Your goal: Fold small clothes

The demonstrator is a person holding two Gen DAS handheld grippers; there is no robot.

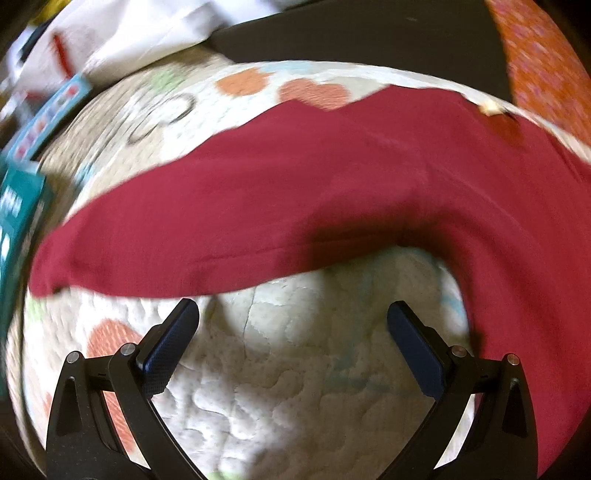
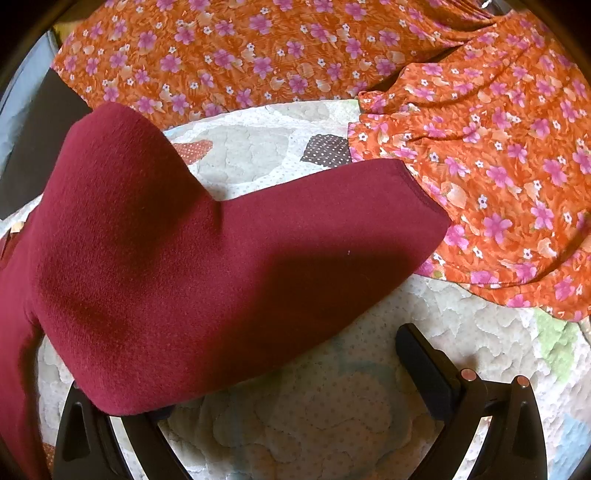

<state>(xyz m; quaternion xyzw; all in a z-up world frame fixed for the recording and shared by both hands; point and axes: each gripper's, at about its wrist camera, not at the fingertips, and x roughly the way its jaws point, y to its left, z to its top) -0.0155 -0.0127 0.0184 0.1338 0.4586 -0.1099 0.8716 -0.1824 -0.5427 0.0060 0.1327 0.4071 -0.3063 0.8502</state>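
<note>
A dark red fleece garment [image 1: 295,192] lies spread across a quilted cream mat [image 1: 295,387]. In the left wrist view it runs from the left edge up to the right and down the right side. My left gripper [image 1: 293,325] is open just short of its near hem, with only quilt between the fingers. In the right wrist view the red garment [image 2: 166,266] shows two tube-like ends pointing up and right. My right gripper [image 2: 291,354] is open. Its left finger is hidden under the garment's near edge, while its right finger [image 2: 424,365] stands free over the quilted mat [image 2: 461,332].
Orange fabric with pink flowers [image 2: 498,166] lies at the back and right, touching the garment's right end. Teal boxes [image 1: 22,206] and a white cloth [image 1: 129,33] sit at the mat's left and far edge. A dark surface [image 1: 369,33] lies beyond the mat.
</note>
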